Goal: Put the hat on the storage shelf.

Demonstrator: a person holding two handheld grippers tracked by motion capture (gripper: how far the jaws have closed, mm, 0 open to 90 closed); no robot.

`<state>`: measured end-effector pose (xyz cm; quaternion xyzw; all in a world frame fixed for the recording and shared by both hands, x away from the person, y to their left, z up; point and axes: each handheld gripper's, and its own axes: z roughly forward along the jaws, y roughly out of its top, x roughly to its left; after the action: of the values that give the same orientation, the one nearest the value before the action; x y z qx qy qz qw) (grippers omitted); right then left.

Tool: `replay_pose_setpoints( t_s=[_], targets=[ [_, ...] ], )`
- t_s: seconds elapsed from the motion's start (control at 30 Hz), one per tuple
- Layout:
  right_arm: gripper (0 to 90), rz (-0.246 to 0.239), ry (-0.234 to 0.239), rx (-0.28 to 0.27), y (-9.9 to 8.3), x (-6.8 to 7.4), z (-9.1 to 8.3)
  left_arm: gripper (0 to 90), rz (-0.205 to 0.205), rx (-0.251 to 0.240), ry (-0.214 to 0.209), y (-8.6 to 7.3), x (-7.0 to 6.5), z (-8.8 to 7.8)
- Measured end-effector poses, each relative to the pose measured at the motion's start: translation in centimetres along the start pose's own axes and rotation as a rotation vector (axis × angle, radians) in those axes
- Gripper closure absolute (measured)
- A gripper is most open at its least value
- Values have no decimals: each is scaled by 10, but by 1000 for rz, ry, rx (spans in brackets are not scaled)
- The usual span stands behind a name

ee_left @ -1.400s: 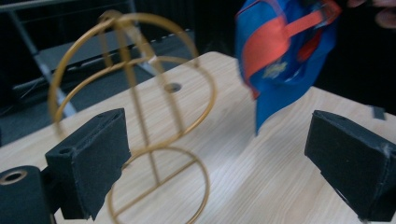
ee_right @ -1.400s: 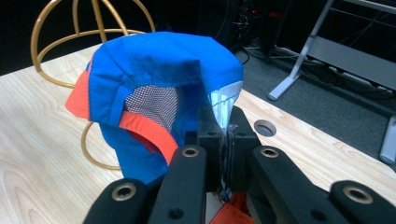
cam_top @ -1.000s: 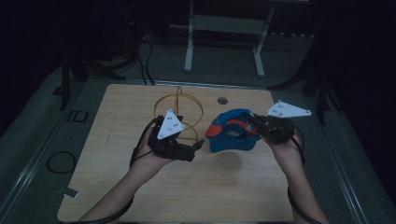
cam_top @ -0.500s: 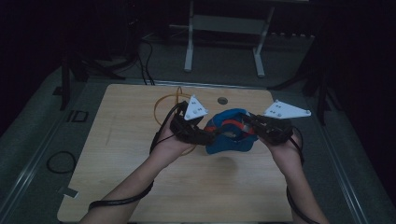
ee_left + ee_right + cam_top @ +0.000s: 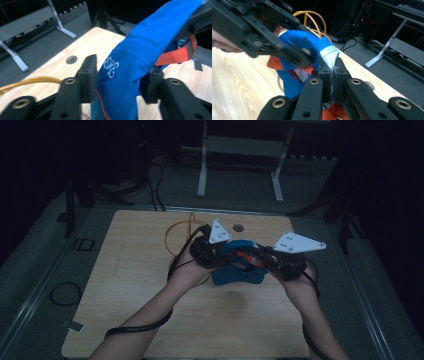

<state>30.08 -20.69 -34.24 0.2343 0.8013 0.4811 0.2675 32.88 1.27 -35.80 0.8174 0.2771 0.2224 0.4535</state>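
From above, your left gripper (image 5: 216, 254) and right gripper (image 5: 272, 261) hold a blue bag (image 5: 236, 270) just over the table (image 5: 125, 285).

Your left gripper's view: its jaws have been closing around the bag (image 5: 130, 72).

Your right gripper's view: its jaws pinch the bag's edge (image 5: 329, 56) tight.
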Motion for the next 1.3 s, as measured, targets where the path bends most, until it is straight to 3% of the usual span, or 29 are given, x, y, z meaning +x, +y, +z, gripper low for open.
replay_pose_setpoints(
  t_s=[0.03,0.1,0.23,0.3,0.43,0.57,0.77,0.93,1.27,1.3],
  targets=[
    [878,-7,-1,2,0,2,1,643,-1,2,-3,0,0,1],
    [878,-3,2,2,0,3,1,669,-4,5,-7,0,0,3],
    [877,5,23,9,-4,6,4,861,34,34,-9,-1,-5,9],
    [877,5,25,13,-6,7,4,883,28,34,-19,-2,-6,12],
    [877,15,31,18,-11,7,2,893,52,32,-6,-2,-12,16],
    [876,26,26,21,-15,8,-4,898,58,0,2,1,-17,16],
    [869,56,32,-5,-21,11,-19,898,62,-59,-19,9,-23,10],
    [841,75,54,-17,-25,14,-28,899,106,-104,-9,13,-30,5],
    [674,40,111,-53,-28,26,-51,899,116,-147,-18,14,-33,-9],
    [596,39,127,-70,-27,28,-56,899,119,-151,-16,13,-33,-10]
  ],
)
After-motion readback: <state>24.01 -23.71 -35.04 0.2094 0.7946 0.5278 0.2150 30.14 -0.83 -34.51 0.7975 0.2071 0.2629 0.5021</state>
